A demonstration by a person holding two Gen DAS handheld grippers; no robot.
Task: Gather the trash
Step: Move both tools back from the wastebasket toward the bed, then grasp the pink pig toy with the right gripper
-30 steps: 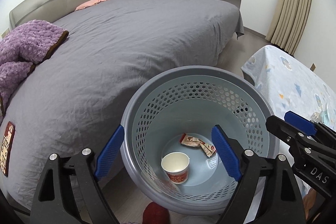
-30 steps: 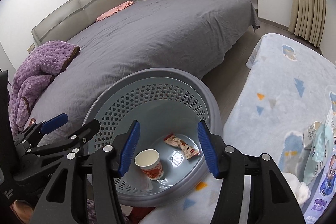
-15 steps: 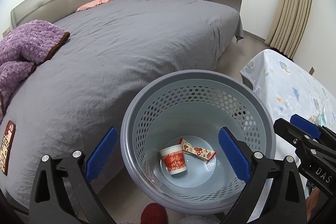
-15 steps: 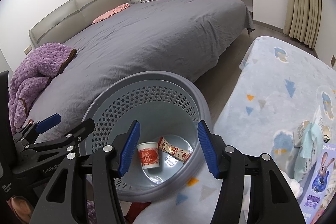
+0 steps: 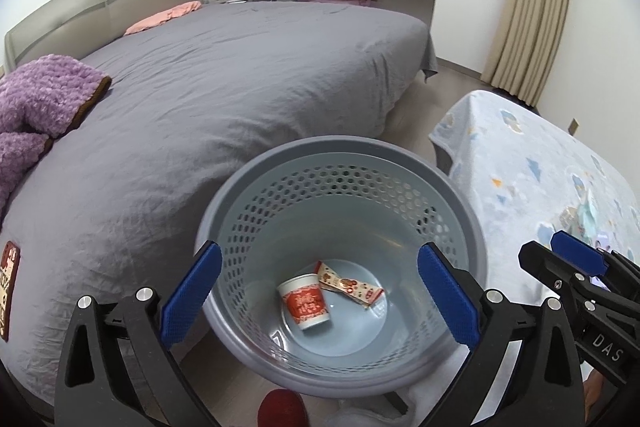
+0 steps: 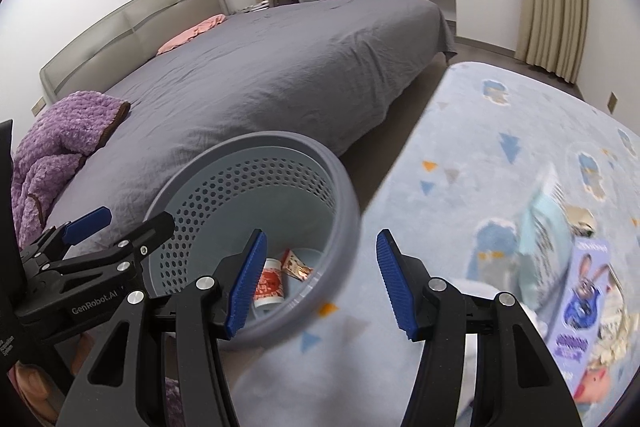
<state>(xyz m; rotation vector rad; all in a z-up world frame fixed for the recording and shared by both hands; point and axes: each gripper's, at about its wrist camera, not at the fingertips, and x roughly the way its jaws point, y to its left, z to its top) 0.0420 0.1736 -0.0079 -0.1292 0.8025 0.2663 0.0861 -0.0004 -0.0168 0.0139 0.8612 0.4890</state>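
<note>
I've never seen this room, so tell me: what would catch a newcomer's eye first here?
Probably the grey perforated basket in the foreground, holding a red-and-white cup lying on its side and a snack wrapper beside it. Both open grippers, left and right, frame it. Behind spreads a big grey bed with a purple blanket at its left edge.

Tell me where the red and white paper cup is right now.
The paper cup lies on its side at the bottom of the grey basket, touching the snack wrapper, in the left wrist view.
</note>
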